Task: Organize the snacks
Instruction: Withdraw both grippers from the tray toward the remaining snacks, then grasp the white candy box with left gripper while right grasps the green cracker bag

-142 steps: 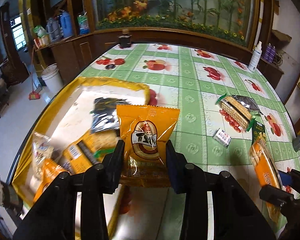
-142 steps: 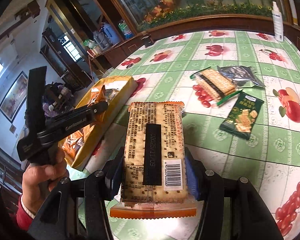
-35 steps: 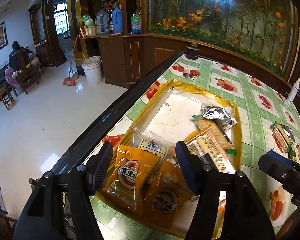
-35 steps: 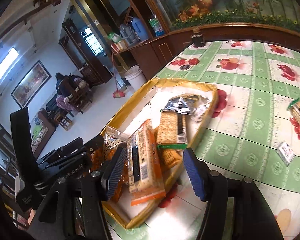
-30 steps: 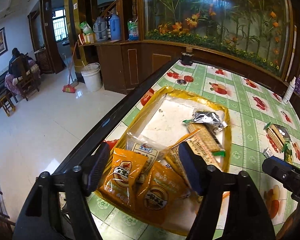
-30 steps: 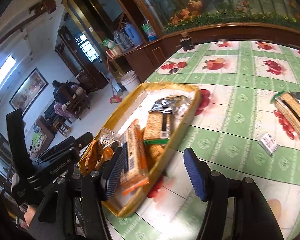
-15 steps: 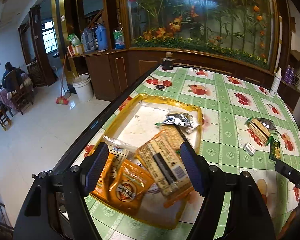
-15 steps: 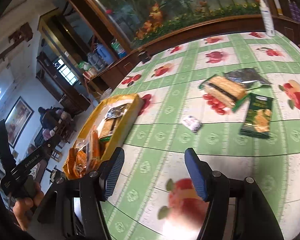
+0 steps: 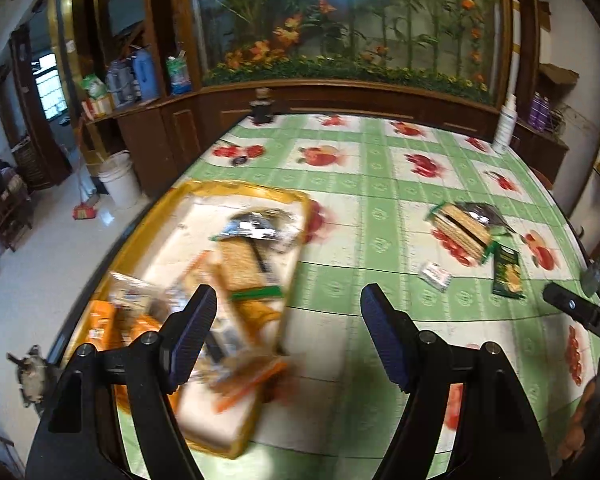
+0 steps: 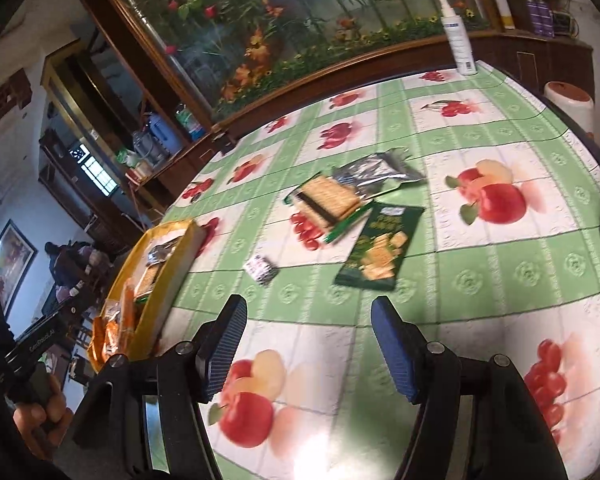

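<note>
Between deliveries, by the look of it: both tools empty and turned toward the loose snacks. Left gripper (image 9: 288, 330) with jaws spread wide, nothing between them, hovering over the near right edge of the yellow tray (image 9: 296, 208). Right gripper (image 10: 306, 346) likewise spread and empty, above the fruit-print tablecloth (image 10: 480, 272).

Still outside the tray, far right on the table: a green cracker packet (image 10: 380, 250), a clear-wrapped cracker stack (image 10: 326, 200) just beside it, a silver foil pouch (image 10: 374, 172) touching that stack, and a small white sachet (image 10: 262, 270) nearer the tray.

Next move, probably: right gripper forward and down to the green packet, closest ahead of its jaws, closing across the narrow width of the flat, crinkly pack.

Against 4.7 s ago: orange snack bag gone from the left jaws, long cracker pack gone from the right jaws, both apparently lying in the tray now, though blur hides detail. Against 0.5 s ago: both views swung rightward toward the loose packets.
</note>
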`<state>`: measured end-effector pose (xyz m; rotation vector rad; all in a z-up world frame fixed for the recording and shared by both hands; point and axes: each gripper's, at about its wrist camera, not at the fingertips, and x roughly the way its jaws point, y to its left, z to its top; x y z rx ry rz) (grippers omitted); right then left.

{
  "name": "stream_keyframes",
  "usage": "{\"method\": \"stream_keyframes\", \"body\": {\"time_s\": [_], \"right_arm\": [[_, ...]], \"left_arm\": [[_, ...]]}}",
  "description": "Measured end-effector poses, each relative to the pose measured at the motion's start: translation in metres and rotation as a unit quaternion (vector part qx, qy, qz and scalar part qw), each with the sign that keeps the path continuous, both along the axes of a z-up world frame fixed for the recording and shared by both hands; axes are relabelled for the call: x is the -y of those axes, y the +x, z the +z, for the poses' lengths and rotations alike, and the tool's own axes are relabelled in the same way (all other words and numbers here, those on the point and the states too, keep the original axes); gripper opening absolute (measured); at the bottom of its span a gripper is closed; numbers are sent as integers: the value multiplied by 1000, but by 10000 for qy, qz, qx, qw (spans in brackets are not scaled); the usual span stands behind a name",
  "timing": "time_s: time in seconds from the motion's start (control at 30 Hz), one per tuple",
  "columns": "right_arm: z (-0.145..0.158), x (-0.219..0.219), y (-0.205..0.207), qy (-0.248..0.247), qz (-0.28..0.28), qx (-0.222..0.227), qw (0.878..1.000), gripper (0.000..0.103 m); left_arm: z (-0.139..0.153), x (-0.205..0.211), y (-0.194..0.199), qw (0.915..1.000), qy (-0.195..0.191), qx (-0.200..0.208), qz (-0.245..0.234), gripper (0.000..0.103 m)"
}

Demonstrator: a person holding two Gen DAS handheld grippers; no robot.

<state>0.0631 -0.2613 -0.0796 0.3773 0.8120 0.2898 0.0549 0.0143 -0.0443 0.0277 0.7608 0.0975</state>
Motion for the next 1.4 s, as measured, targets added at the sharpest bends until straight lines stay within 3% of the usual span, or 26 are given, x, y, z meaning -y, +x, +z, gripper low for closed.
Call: {"method": "stream_keyframes", "body": {"time_s": [0.27,0.63,0.8,0.9,0.93,0.97,1.0,1.03,1.1,1.3,1.4], "right_arm": [[-6,1,33,-387,73,-118,9992,68],[-28,-19,71,-1317,-292,-407,9900,67],[-42,-25,87,-1699,-424,-645,9824,71],[-45,-26,89,-2059,-464,-607,9756,70],[-45,-26,89,-2174,-476,-592,9731,67],[-45,-25,88,-2295,-508,-574,9703,56],[-45,-24,87,-2325,-524,-553,9696,49],[-44,-21,86,-2302,-511,-565,9701,46],[-44,-18,84,-2302,-515,-555,9702,46],[-33,-7,70,-1895,-540,-424,9795,46],[-21,0,58,-1499,-549,-277,9868,46]], "left_arm": [[-31,55,35,9955,-364,-547,-676,74],[-68,87,90,9880,-798,-1124,-698,74],[-84,100,107,9881,-640,-1294,-534,74],[-87,108,110,9915,-293,-1148,-537,75],[-87,107,109,9918,-293,-1114,-556,75],[-88,105,107,9920,-301,-1074,-590,75],[-87,104,106,9921,-302,-1035,-640,67],[-86,102,104,9921,-298,-987,-714,51],[-83,98,101,9912,-317,-967,-844,32],[-79,70,84,9861,-829,-968,-1069,31],[-69,59,70,9877,-843,-847,-1012,31]]}}
